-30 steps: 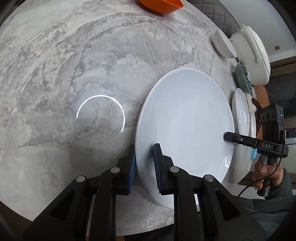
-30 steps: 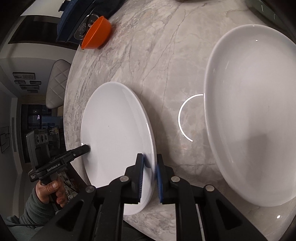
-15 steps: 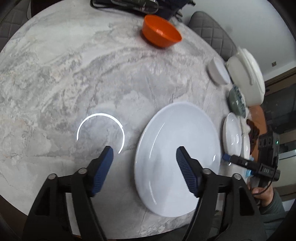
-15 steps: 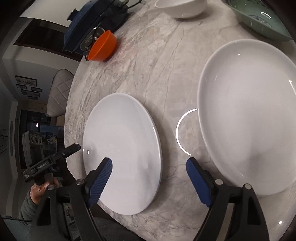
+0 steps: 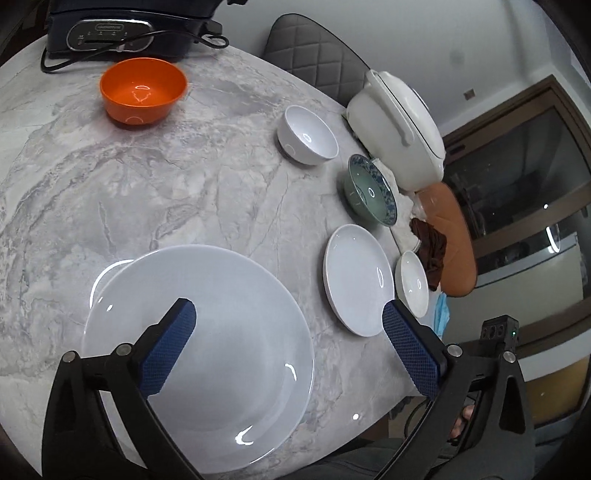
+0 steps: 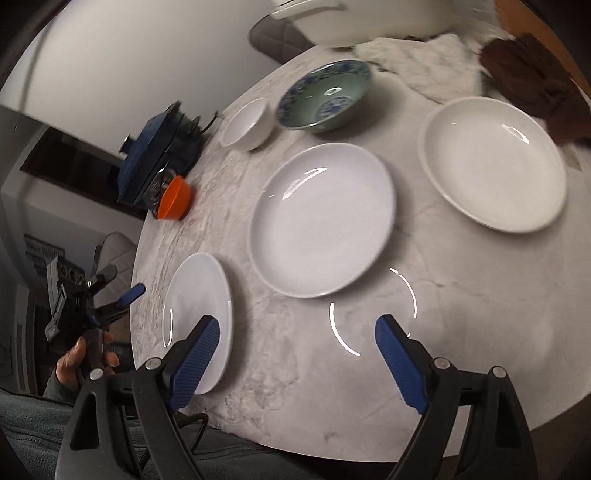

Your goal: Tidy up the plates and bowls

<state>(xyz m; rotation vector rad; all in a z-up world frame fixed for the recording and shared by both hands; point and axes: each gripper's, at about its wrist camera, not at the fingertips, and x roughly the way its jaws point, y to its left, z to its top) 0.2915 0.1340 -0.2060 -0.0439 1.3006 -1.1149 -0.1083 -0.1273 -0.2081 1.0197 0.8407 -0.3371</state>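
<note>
Both hand-held grippers lifted off large plate, jaws opening, empty; orange bowl far.

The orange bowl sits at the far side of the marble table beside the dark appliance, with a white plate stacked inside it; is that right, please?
Not quite: the orange bowl is empty, as the left wrist view shows. It does sit at the far side of the marble table beside the dark appliance.
</note>
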